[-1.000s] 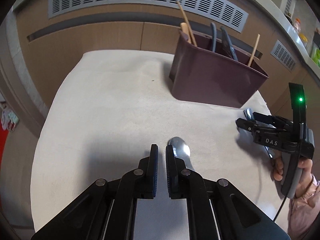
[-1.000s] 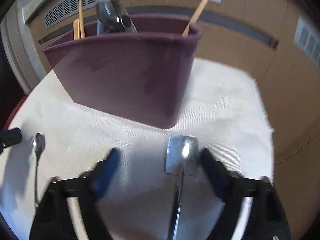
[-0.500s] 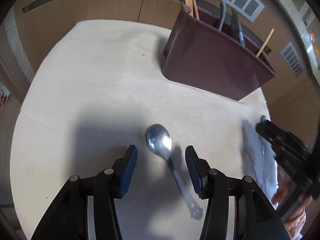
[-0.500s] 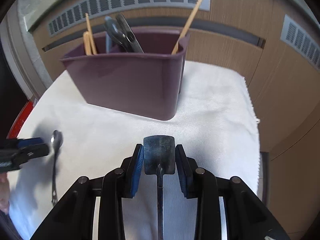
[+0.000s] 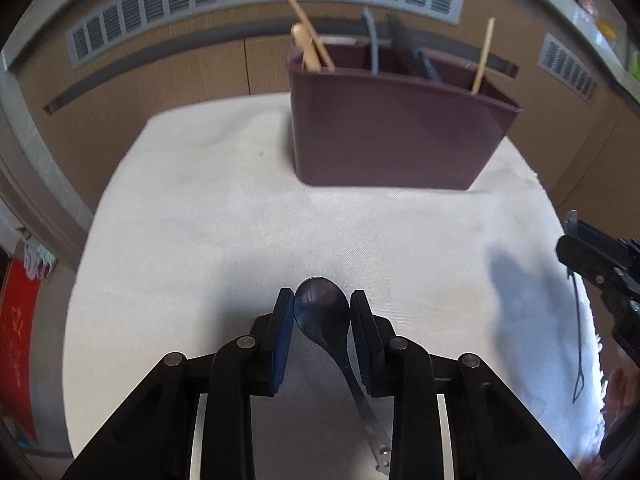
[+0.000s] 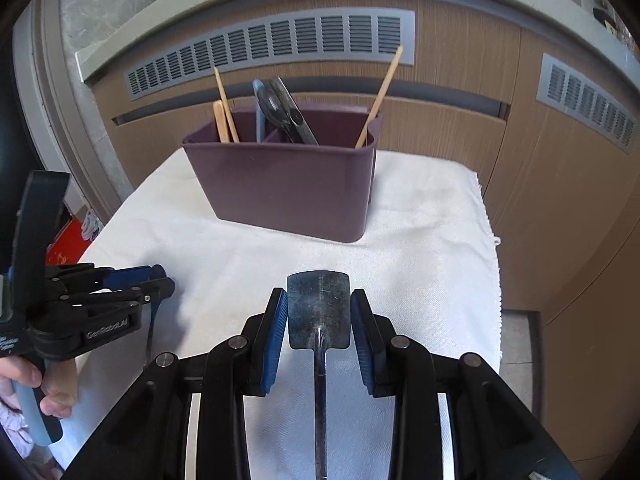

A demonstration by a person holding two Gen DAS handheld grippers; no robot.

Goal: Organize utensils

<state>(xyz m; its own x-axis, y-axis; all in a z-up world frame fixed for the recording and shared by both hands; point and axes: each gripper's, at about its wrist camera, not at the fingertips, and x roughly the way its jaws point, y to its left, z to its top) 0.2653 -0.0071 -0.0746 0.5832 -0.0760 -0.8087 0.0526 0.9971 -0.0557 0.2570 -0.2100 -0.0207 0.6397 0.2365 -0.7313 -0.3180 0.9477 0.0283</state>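
Note:
My left gripper [image 5: 321, 312] is shut on the bowl of a metal spoon [image 5: 326, 320], whose handle trails back to the right. My right gripper [image 6: 319, 312] is shut on the flat square head of a metal spatula-like utensil [image 6: 319, 310], held above the cloth. A purple utensil caddy [image 5: 396, 136] stands at the back of the white cloth; in the right wrist view [image 6: 288, 188] it holds wooden chopsticks [image 6: 226, 114] and dark utensils [image 6: 286, 114]. The left gripper also shows at the left of the right wrist view [image 6: 156, 284].
A white cloth [image 5: 240, 220] covers the table. Wooden cabinet fronts with grey vents [image 6: 272, 52] stand behind it. The cloth's right edge [image 6: 494, 240] drops off to the floor. The right gripper [image 5: 600, 264] shows at the right edge of the left wrist view.
My left gripper closed on the spoon's bowl and lifted it. My right gripper, holding the flat utensil, rose and drew back from the caddy.

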